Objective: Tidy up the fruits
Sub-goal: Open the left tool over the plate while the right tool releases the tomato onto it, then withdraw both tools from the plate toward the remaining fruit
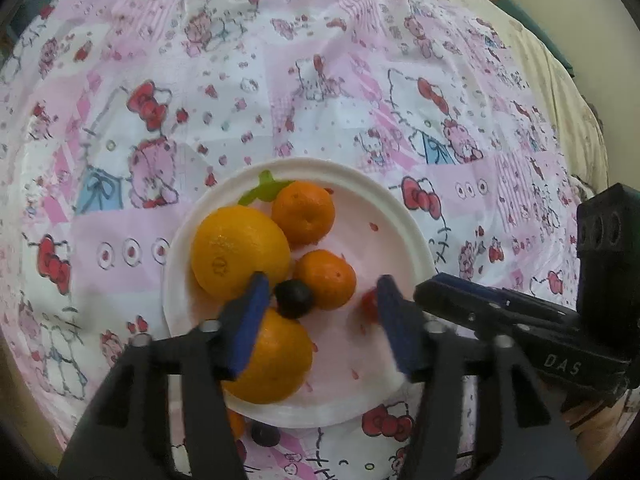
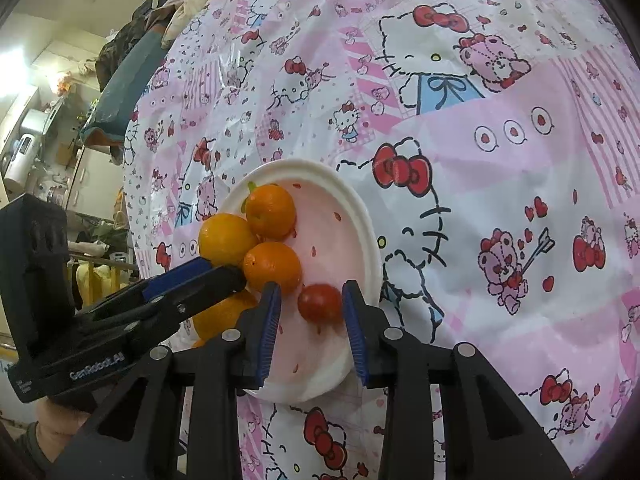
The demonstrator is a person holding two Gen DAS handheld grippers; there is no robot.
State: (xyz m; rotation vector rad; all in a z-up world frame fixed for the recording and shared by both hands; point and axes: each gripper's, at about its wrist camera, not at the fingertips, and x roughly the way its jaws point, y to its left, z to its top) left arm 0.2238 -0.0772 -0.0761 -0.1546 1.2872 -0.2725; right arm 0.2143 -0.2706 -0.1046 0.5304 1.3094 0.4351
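A white plate [image 1: 404, 216] holds two large oranges [image 1: 240, 252], two small tangerines [image 1: 304, 212], a dark grape [image 1: 294, 298] and a red cherry tomato [image 2: 320, 302]. My left gripper [image 1: 320, 292] is open over the plate, with the grape beside its left finger. My right gripper [image 2: 310, 300] is open, its fingers either side of the tomato without touching it. In the left wrist view the tomato [image 1: 368, 302] is mostly hidden behind the right finger. The plate [image 2: 360, 208] also shows in the right wrist view.
A pink cartoon-print tablecloth [image 1: 320, 80] covers the table. A dark grape [image 1: 265, 434] and an orange fruit [image 1: 236, 424] lie on the cloth at the plate's near edge. Room clutter [image 2: 60, 120] lies beyond the table's left edge.
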